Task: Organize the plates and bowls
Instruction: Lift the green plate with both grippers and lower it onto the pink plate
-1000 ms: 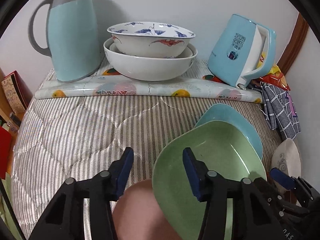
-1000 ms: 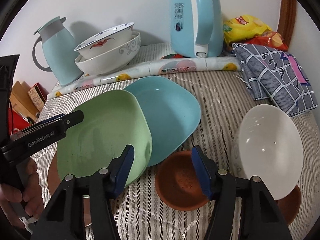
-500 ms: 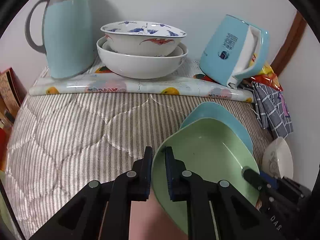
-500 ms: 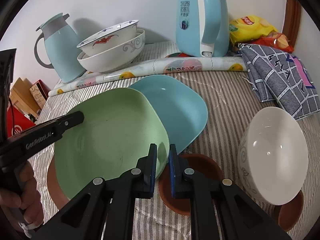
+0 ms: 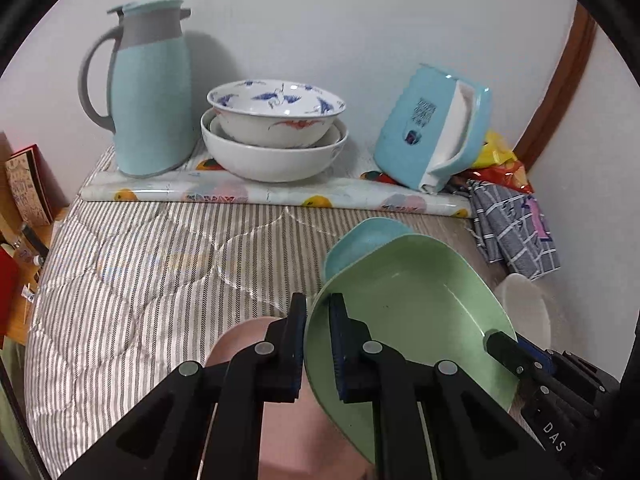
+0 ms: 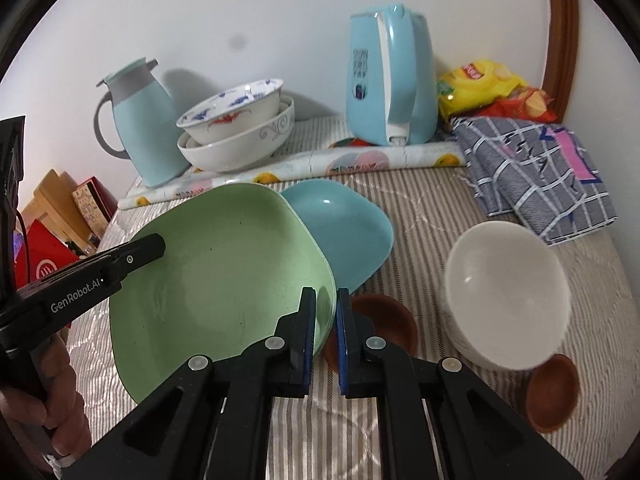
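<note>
A green plate is held tilted above the striped cloth. My left gripper is shut on its left rim. My right gripper is shut on its right rim. A blue plate lies under and behind it. A white bowl stands to the right. A small brown dish lies under the green plate's edge and another brown dish sits at the right. A pink-brown plate shows below the left gripper.
At the back, on a fruit-print mat, stand a blue jug, stacked white bowls and a blue kettle. A checked cloth and snack bags lie at the back right. Boxes stand off the left edge.
Both grippers were open a second ago and have shut on the green plate's rims. The plate has lifted and tilted slightly since then.
</note>
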`<state>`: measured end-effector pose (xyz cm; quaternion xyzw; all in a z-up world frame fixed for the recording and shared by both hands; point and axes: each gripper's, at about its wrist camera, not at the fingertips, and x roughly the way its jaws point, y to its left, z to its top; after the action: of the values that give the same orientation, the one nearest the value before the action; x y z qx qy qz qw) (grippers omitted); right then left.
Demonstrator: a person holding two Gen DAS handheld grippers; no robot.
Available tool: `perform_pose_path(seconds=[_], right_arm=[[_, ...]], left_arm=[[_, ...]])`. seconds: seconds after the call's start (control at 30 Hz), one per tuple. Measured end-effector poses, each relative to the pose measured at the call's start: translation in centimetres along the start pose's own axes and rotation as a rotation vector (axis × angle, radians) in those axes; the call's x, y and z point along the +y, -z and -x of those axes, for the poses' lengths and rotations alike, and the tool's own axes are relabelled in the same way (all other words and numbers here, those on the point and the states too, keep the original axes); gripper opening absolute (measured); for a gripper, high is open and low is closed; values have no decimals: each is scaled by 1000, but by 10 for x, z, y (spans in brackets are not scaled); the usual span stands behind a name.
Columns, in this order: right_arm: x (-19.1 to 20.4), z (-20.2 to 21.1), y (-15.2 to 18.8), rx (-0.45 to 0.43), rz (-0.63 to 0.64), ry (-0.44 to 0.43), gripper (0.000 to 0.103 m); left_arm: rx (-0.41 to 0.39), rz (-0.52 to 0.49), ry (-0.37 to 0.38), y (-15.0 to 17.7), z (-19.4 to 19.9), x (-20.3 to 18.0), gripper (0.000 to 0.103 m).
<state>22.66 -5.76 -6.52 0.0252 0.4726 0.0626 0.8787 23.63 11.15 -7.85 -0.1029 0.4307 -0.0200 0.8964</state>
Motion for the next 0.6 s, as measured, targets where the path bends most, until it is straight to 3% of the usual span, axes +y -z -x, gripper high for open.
perform_pose_path(seconds=[0.6], right_arm=[[12,61,27,-62,18,3,9]], left_arm=[[-50,29,-5,32,60,-3,12]])
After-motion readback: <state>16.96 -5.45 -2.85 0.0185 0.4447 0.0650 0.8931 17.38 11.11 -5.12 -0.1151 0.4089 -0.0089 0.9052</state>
